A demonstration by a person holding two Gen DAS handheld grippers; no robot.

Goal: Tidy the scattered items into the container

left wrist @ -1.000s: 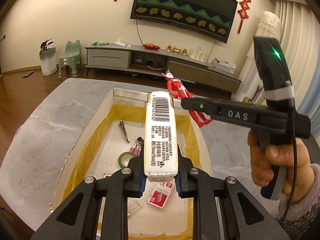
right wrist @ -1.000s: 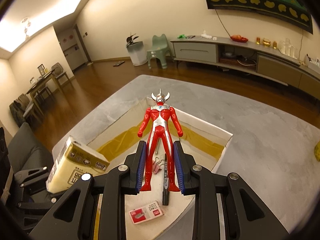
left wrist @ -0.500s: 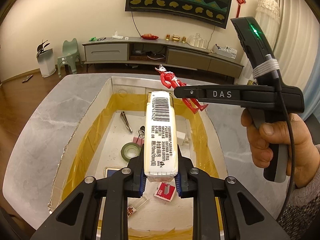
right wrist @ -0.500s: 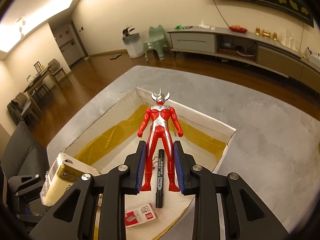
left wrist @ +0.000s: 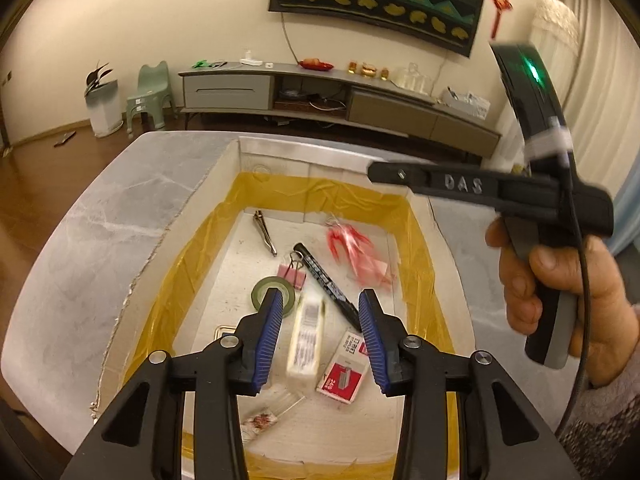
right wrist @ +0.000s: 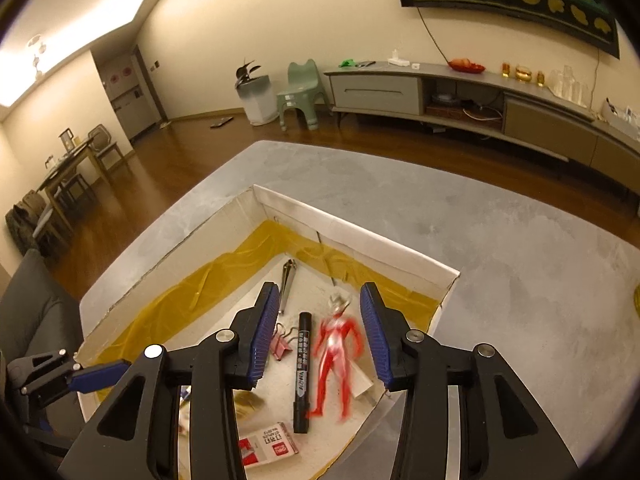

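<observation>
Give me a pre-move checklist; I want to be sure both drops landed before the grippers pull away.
1. Left gripper open and empty: ok.
2. Right gripper open and empty: ok.
3. Figure inside the box: ok, though blurred, so it may not have settled.
4. Pack inside the box: ok, also blurred.
5. Both items at rest: cannot tell.
6. Nothing left on the table: not ok, a yellow thing shows at the right edge.

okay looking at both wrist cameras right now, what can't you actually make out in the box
- Red figure, both views: motion-blurred, so resting or falling is unclear.
- Cream packet, left wrist view: blurred print; right wrist view: hidden behind the right gripper.
- Box near end: covered by left gripper.
</observation>
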